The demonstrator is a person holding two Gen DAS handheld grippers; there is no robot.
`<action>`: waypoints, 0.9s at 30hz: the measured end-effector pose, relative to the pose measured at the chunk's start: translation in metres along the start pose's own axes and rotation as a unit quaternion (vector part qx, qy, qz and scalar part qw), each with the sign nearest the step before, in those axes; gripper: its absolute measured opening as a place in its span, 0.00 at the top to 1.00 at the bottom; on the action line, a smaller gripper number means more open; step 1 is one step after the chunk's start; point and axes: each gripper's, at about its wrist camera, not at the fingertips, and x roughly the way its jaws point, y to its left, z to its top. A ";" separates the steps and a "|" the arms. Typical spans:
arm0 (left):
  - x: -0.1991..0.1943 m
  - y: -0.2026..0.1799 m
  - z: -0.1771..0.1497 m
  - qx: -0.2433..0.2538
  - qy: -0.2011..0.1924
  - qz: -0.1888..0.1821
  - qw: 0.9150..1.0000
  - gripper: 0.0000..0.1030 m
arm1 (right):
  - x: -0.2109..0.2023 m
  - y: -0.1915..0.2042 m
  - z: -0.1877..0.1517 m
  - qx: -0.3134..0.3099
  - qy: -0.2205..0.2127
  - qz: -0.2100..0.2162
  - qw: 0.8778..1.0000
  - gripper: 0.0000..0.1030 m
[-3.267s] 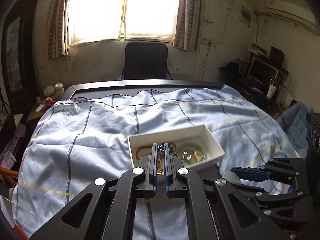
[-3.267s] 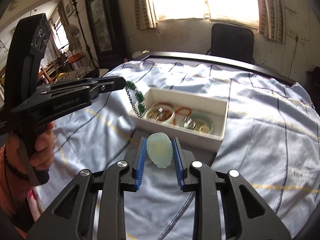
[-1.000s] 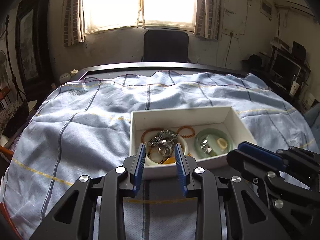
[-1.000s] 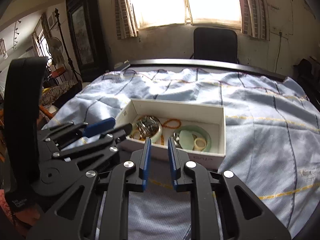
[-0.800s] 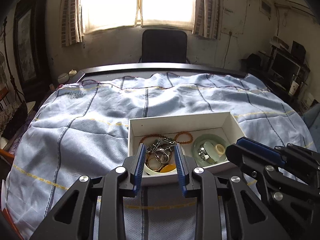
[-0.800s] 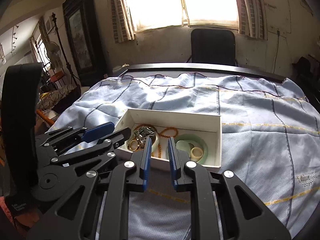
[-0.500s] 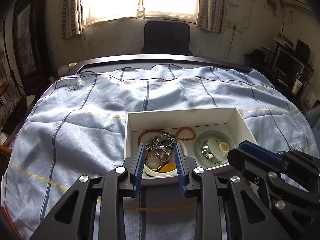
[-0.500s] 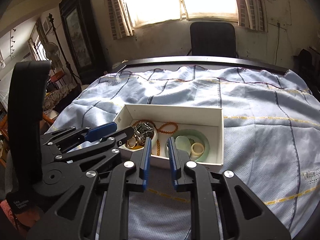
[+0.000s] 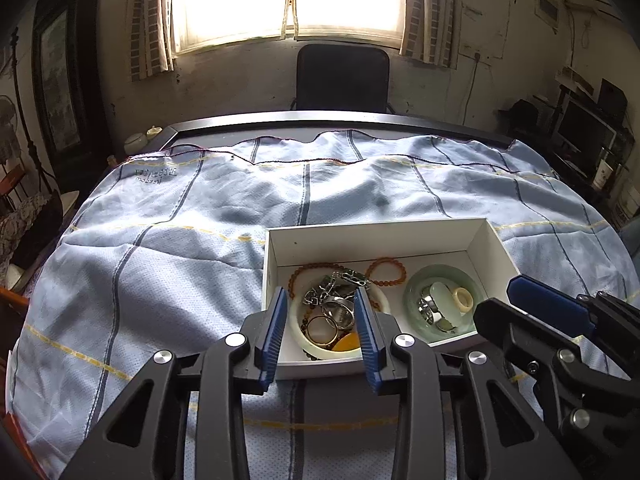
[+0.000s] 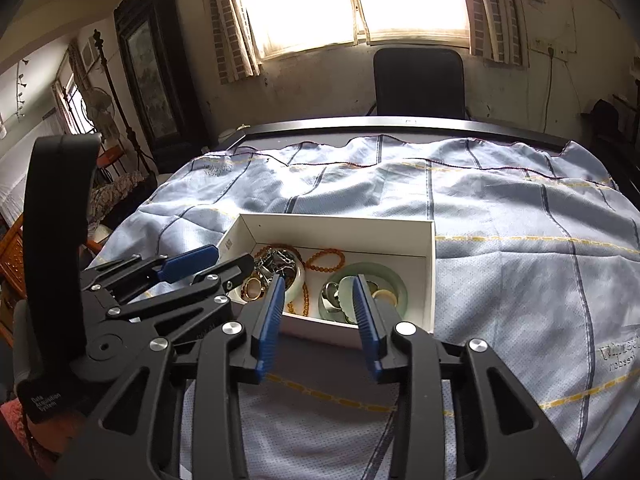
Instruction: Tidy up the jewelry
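One blue striped cloth point(image 9: 168, 256) covers the table point(image 9: 320, 120) below bright windows point(image 9: 288, 0).

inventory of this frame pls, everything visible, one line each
white box: 1, white, on the cloth, in front of both grippers
white bangle: 1, white, left part of box, rings and a chain piled inside it
green bangle: 1, pale green, right part of box, small pieces inside it
amber bead string: 1, orange-brown, box middle, near the back wall
cloth: 1, light blue with dark and yellow stripes, over the table
chair: 1, black, beyond the table under the window
left gripper: open, empty, at the box's near edge
right gripper: open, empty, at the box's near edge
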 end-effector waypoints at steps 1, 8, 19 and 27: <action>0.000 0.000 0.000 -0.001 -0.001 0.000 1.000 0.66 | 0.000 0.000 0.000 0.001 0.000 0.000 1.000 0.66; 0.000 0.000 0.000 0.000 -0.001 0.001 1.000 0.66 | -0.001 0.000 -0.001 0.000 -0.002 -0.001 1.000 0.66; -0.001 0.002 0.000 -0.001 -0.005 0.009 1.000 0.59 | -0.001 0.000 -0.001 0.000 -0.003 -0.001 1.000 0.66; -0.002 0.003 0.000 -0.003 -0.008 0.016 1.000 0.53 | -0.002 0.001 0.000 0.001 -0.003 -0.002 1.000 0.64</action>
